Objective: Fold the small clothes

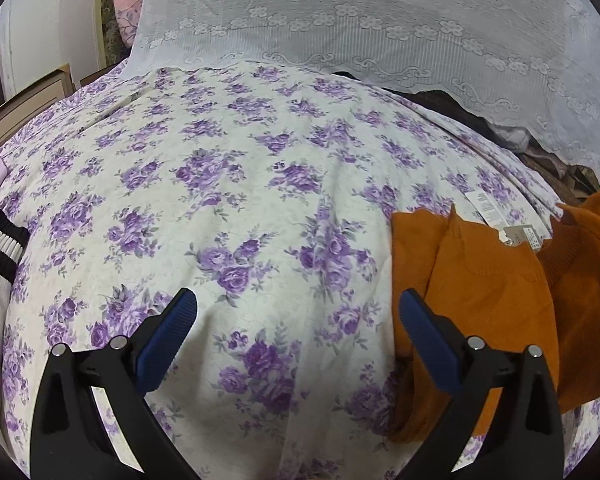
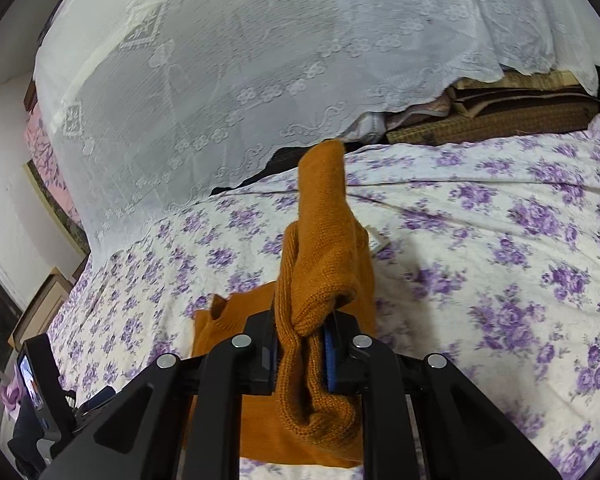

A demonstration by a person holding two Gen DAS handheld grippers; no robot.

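Orange knit sweater [image 2: 324,272] lifted over floral bedsheet [image 2: 480,216]
Right gripper [image 2: 300,346] pinches a sweater fold; left gripper [image 1: 298,312] hangs wide open, empty

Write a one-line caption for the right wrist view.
Right gripper clamps a bunched orange sweater above the floral bedspread.

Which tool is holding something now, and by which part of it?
The right tool is shut on the orange knit garment, pinching a bunched fold of its fabric. The left tool is open and holds nothing.
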